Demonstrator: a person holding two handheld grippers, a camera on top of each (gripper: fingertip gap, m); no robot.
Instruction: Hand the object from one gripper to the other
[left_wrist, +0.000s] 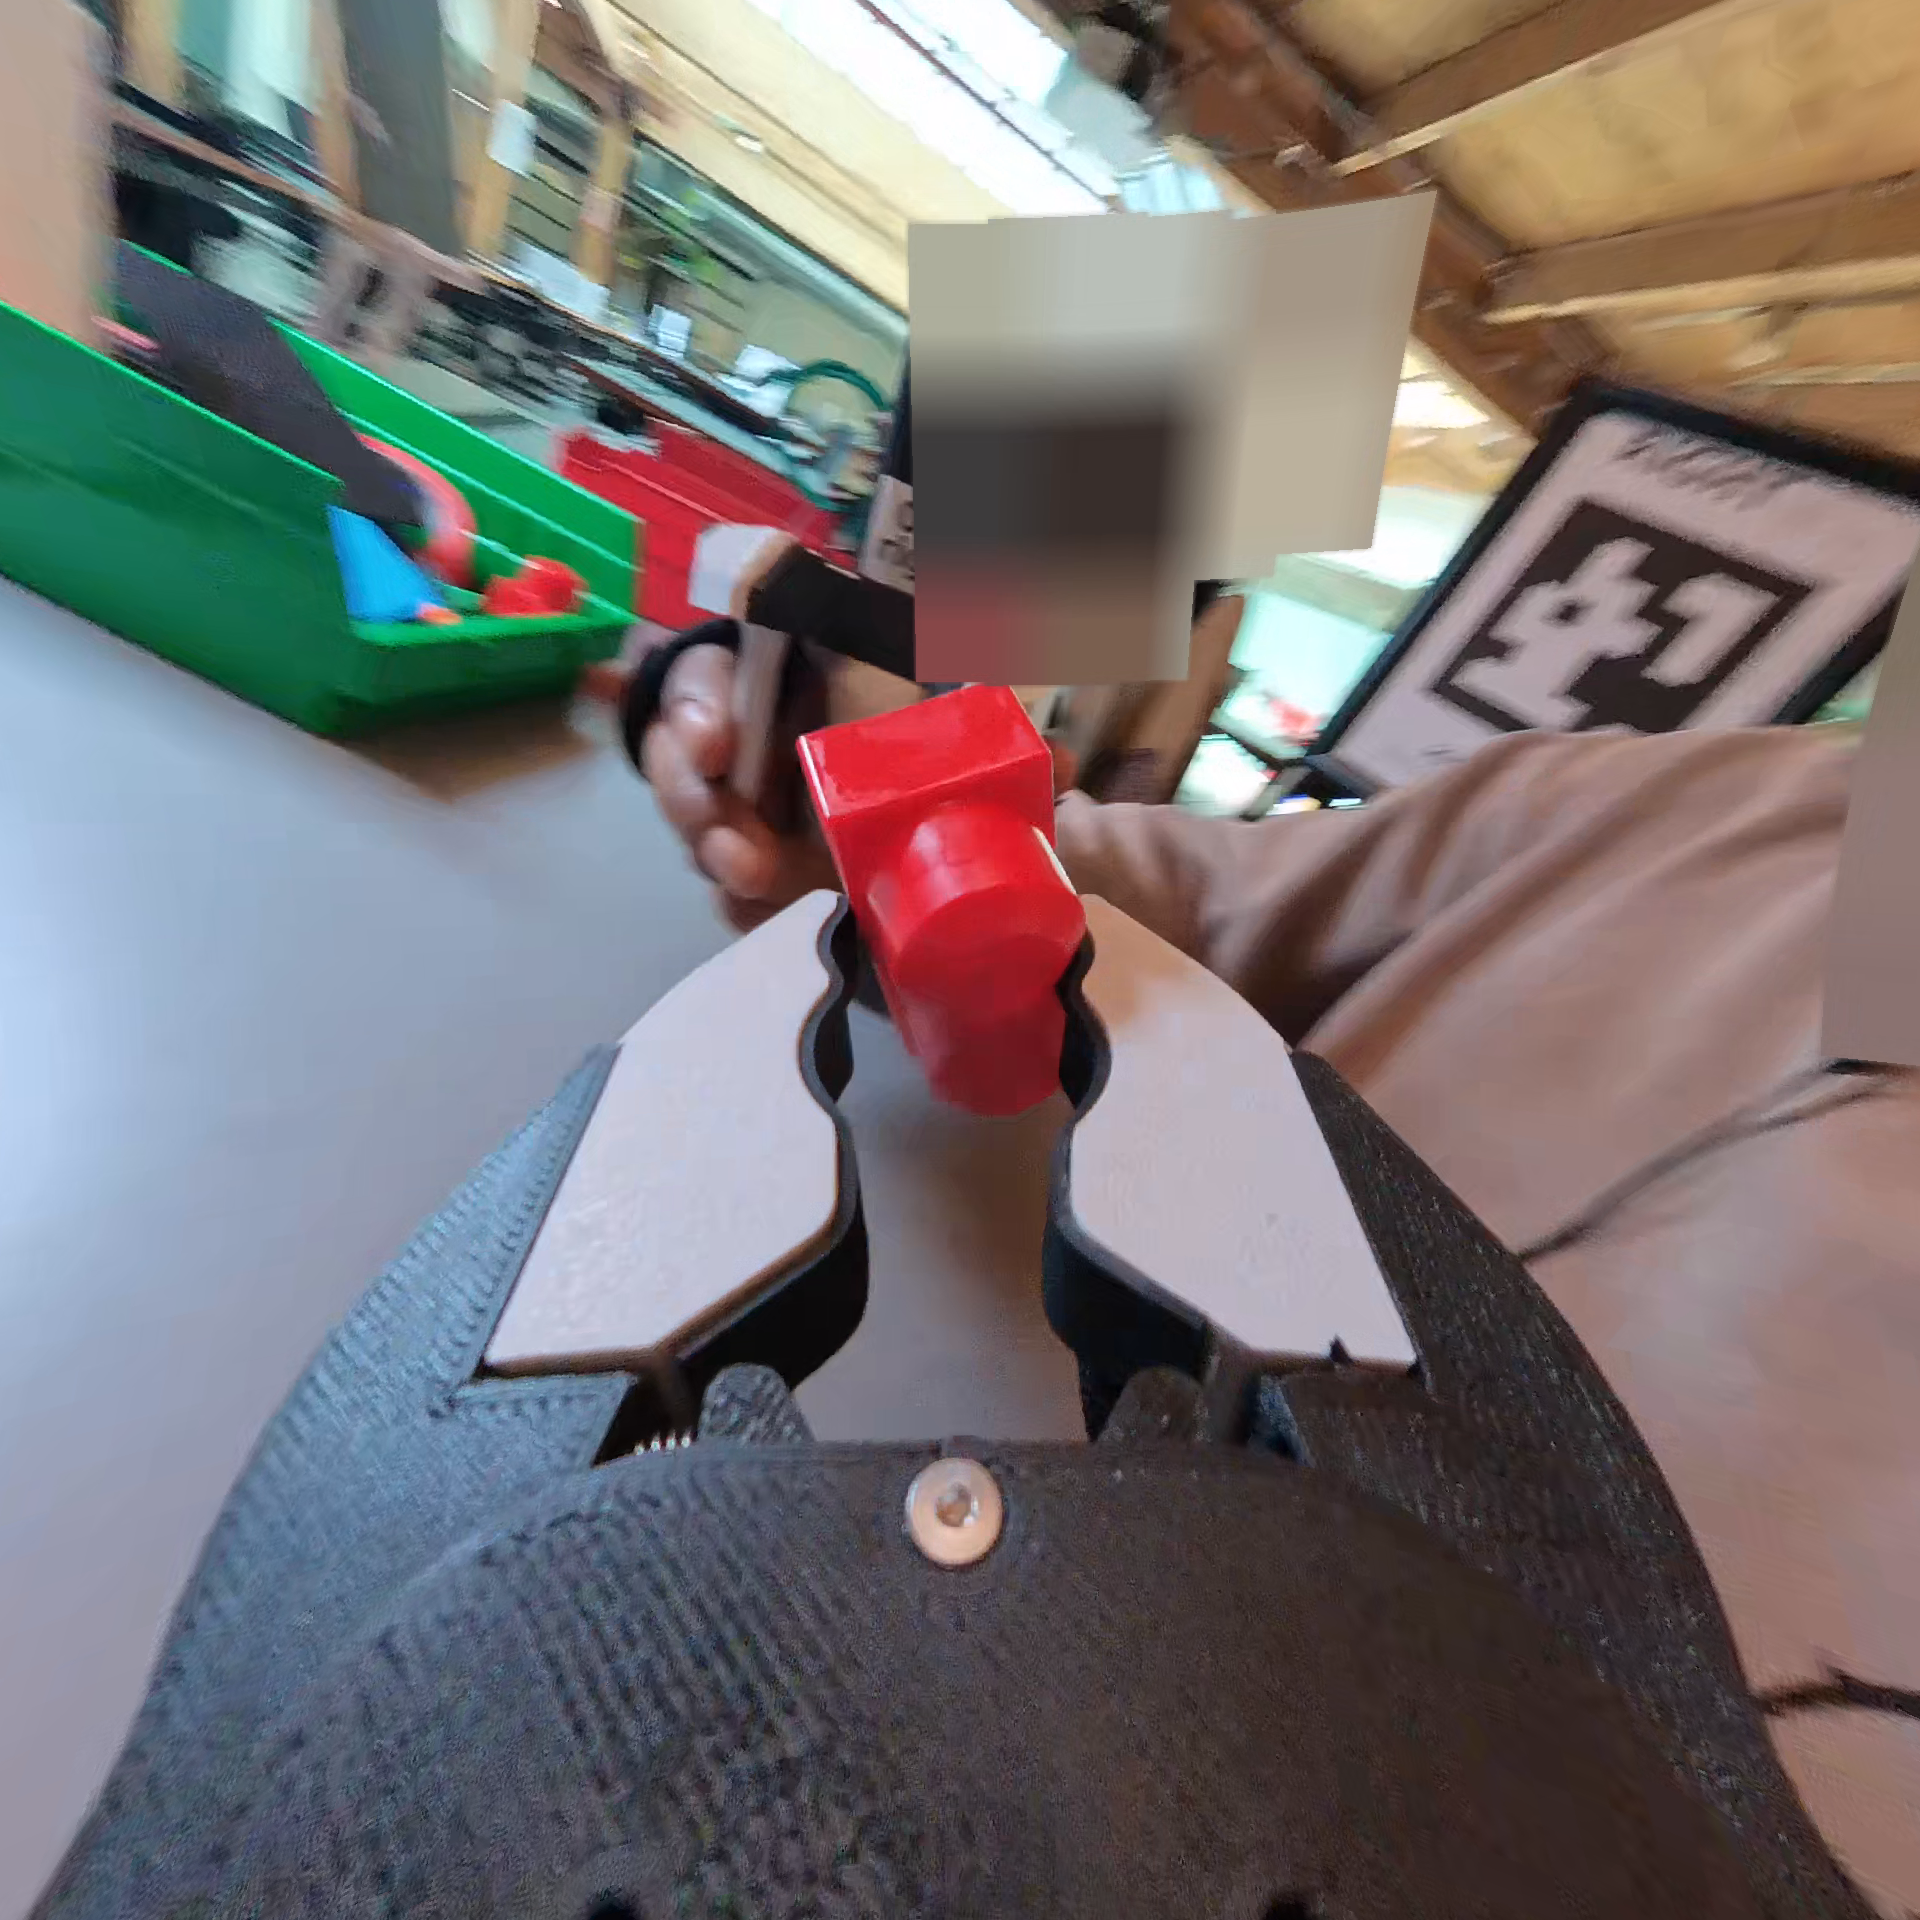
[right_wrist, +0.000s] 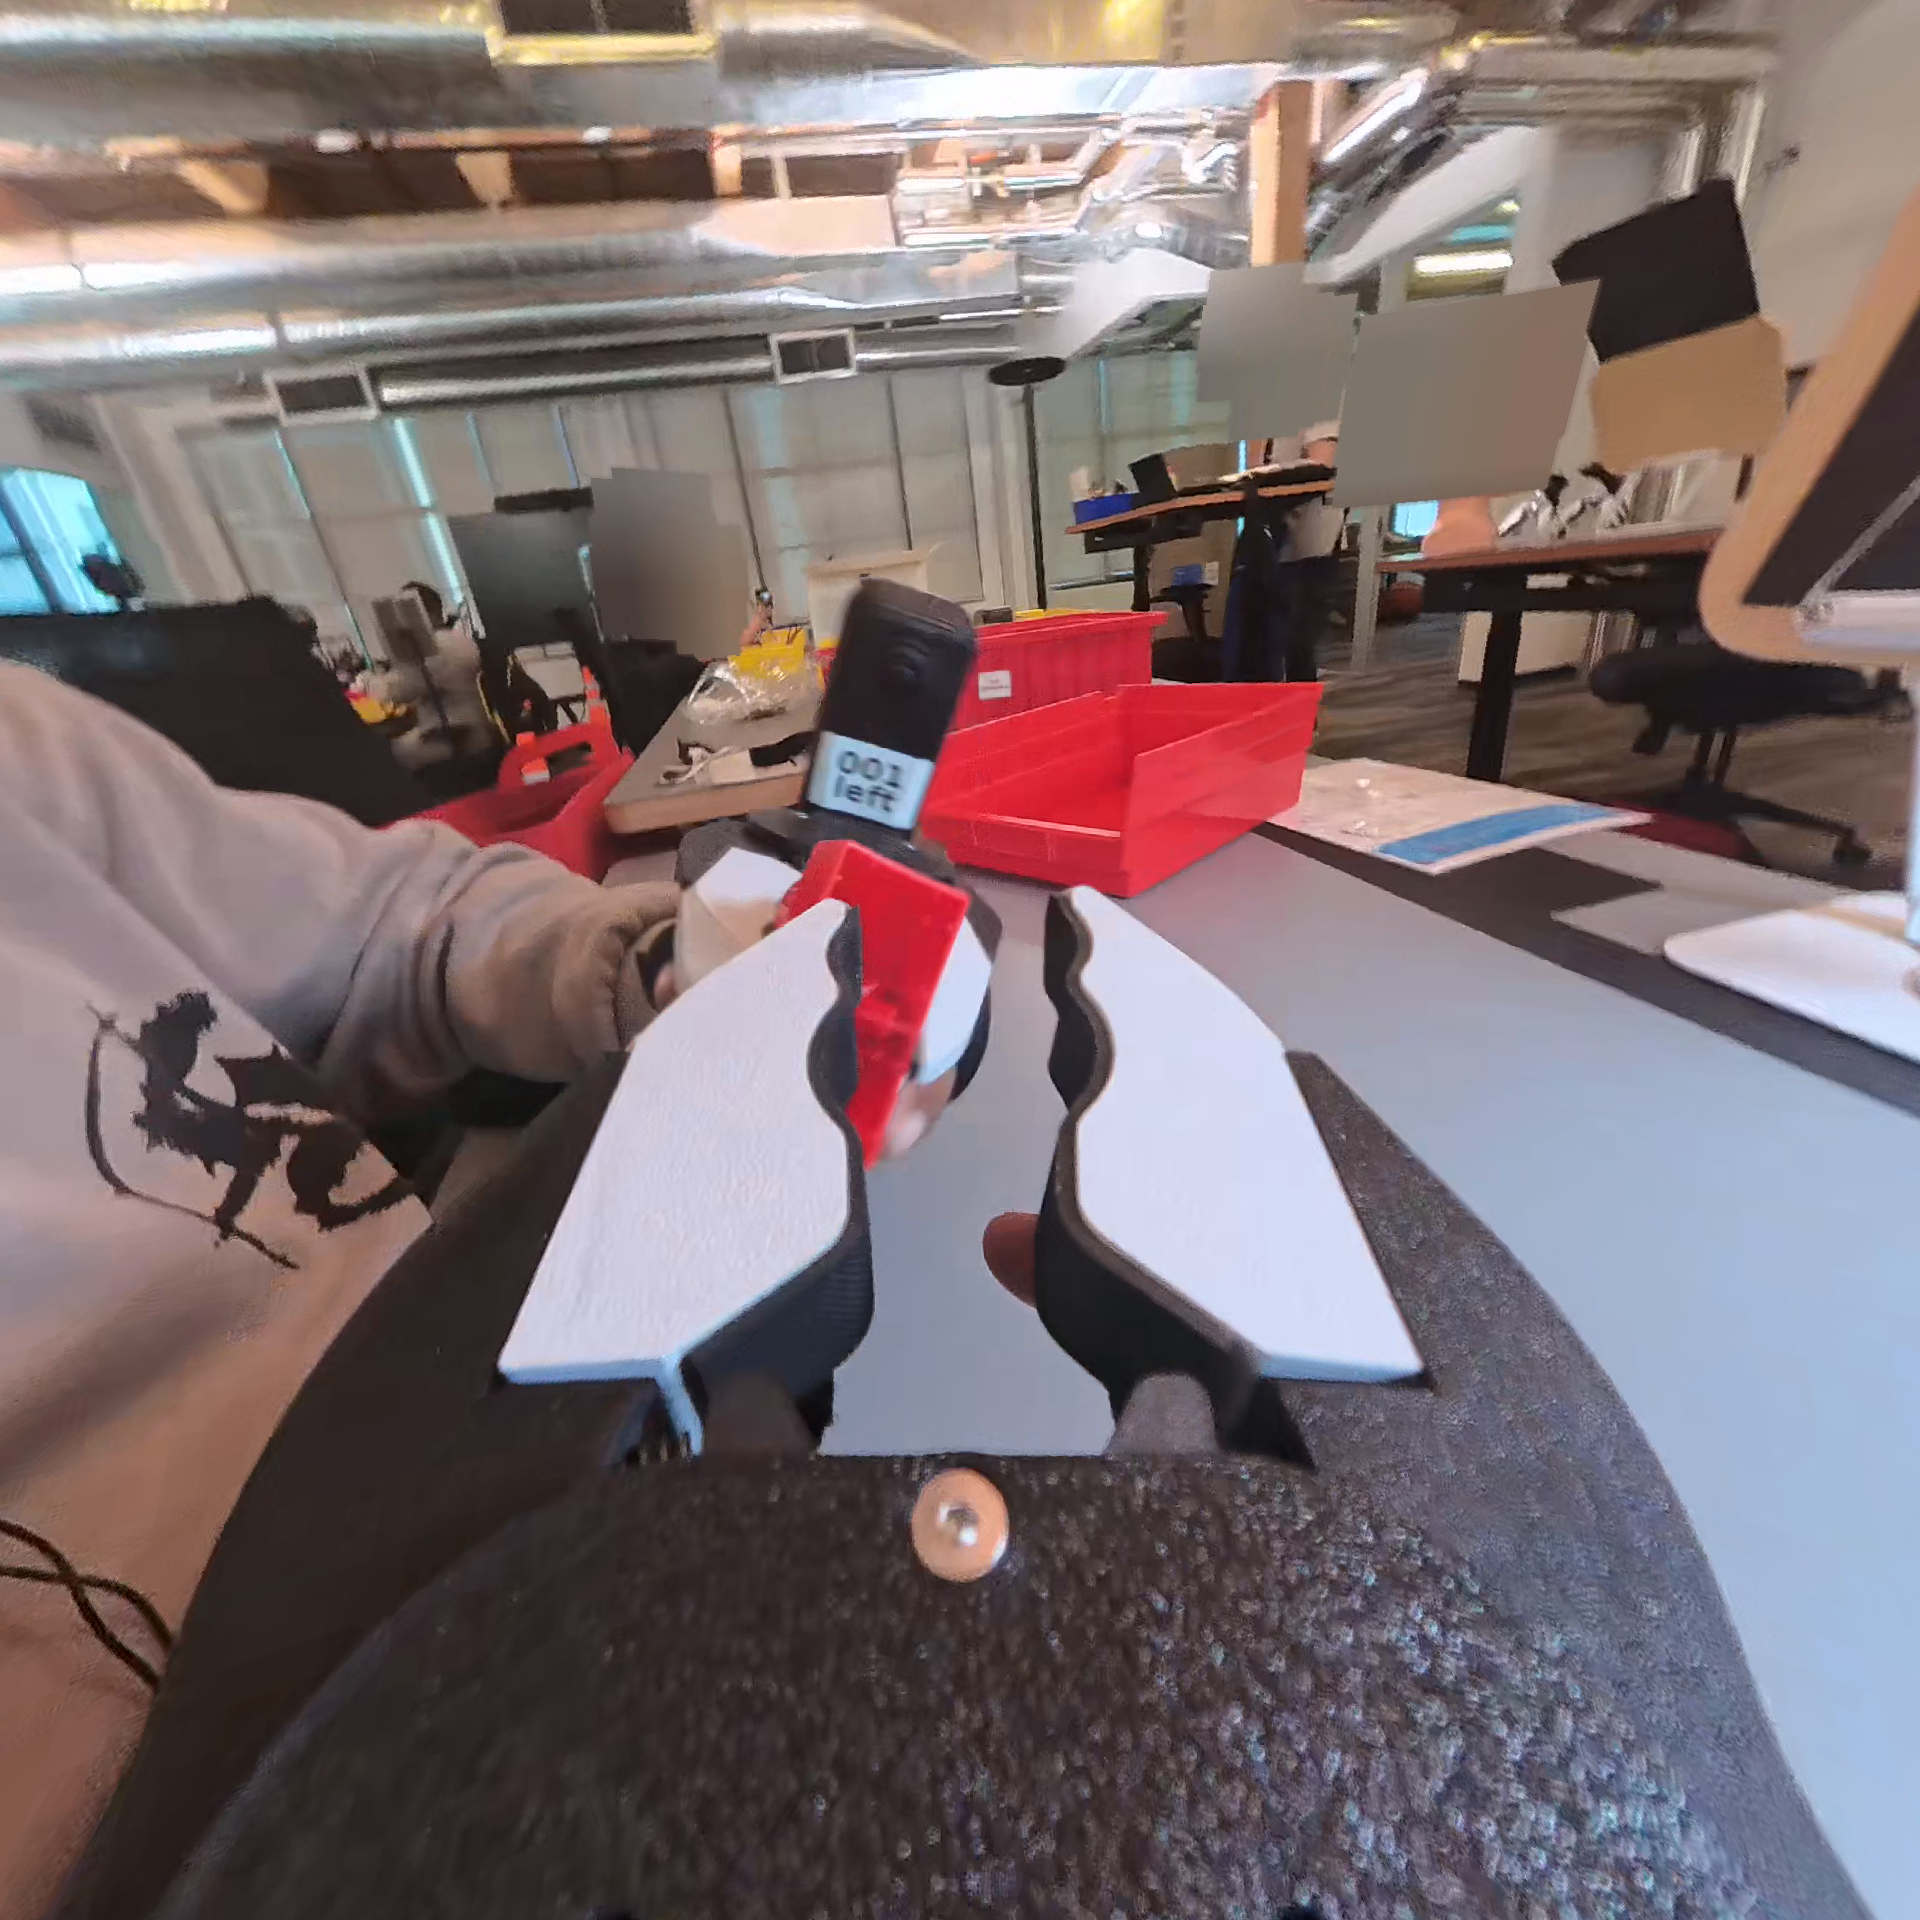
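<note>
Left tool (left_wrist: 961, 971) closed on a red block (left_wrist: 951, 883), gripping its round stub end between the wavy inner edges near the tips; square end of the block sticking out past the tips, held up above the grey table (left_wrist: 260, 987); seen from the right wrist view, same red block (right_wrist: 883, 987) clamped in the far left tool (right_wrist: 831, 935), just beside the left finger (right_wrist: 717, 1122) of the right tool.

Right tool (right_wrist: 951, 935) open, a wide gap between its white fingers, nothing gripped; block near the left fingertip, contact not clear to tell.

Black camera (right_wrist: 894, 707) atop the left tool, bearing a small white label with printed characters; black-and-white square marker (left_wrist: 1621, 592) on a board off to the right in the left view; dark brush-like print on a beige sleeve (right_wrist: 260, 935).

Green bin (left_wrist: 208, 520) with coloured pieces on the table, far left; red bins (right_wrist: 1132, 769) on the table behind the tools.
</note>
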